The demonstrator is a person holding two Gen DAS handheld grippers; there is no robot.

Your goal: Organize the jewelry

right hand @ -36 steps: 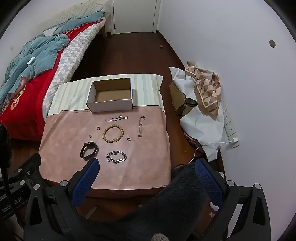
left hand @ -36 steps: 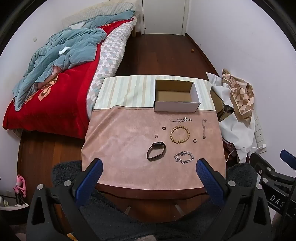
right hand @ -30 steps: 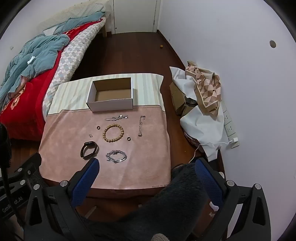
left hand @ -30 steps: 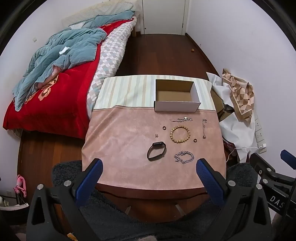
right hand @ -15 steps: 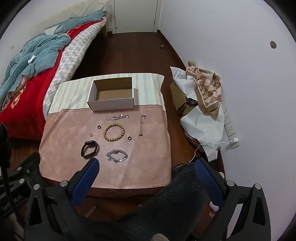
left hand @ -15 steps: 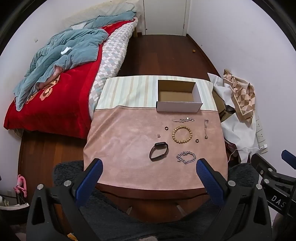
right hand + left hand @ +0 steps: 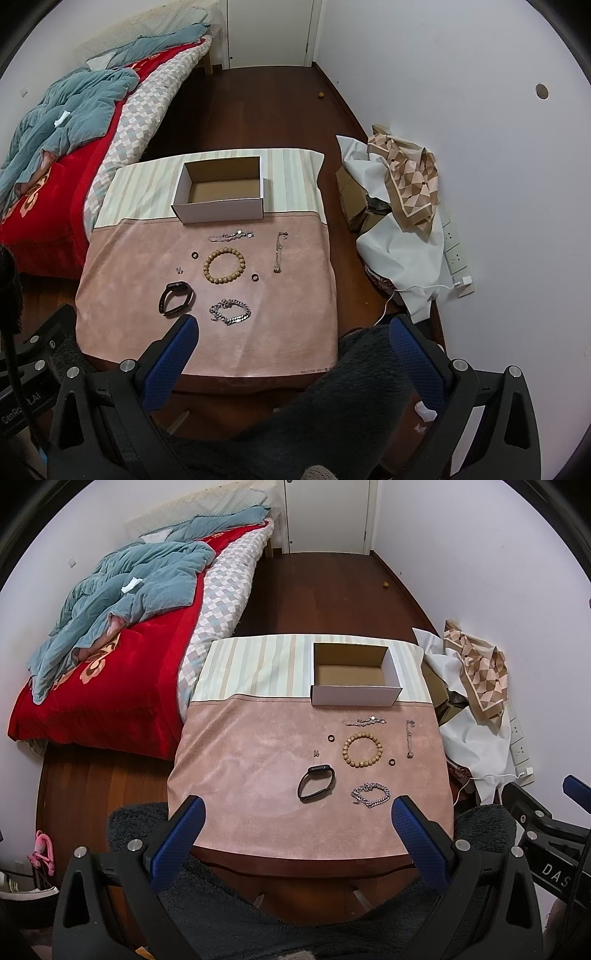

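Jewelry lies on a pink cloth covering the table (image 7: 236, 775): a wooden bead bracelet (image 7: 361, 749) (image 7: 224, 266), a black band (image 7: 316, 783) (image 7: 176, 297), a silver chain bracelet (image 7: 370, 794) (image 7: 230, 311), a thin silver chain (image 7: 365, 722) (image 7: 231, 235), a second thin chain (image 7: 409, 738) (image 7: 279, 251) and small rings (image 7: 331, 737) (image 7: 255, 277). An empty white cardboard box (image 7: 354, 698) (image 7: 221, 212) stands behind them. My left gripper (image 7: 295, 819) and right gripper (image 7: 291, 339) are open and empty, held above the table's near edge.
A bed with a red cover and blue quilt (image 7: 122, 602) stands left of the table. A pile of cloth and boxes (image 7: 399, 206) lies on the floor at the right wall, by sockets (image 7: 456, 247). A dark fuzzy rug (image 7: 229, 915) lies below the near edge.
Both grippers have drifted slightly forward toward the table, so the table looks a little closer. Nothing on the table has moved.
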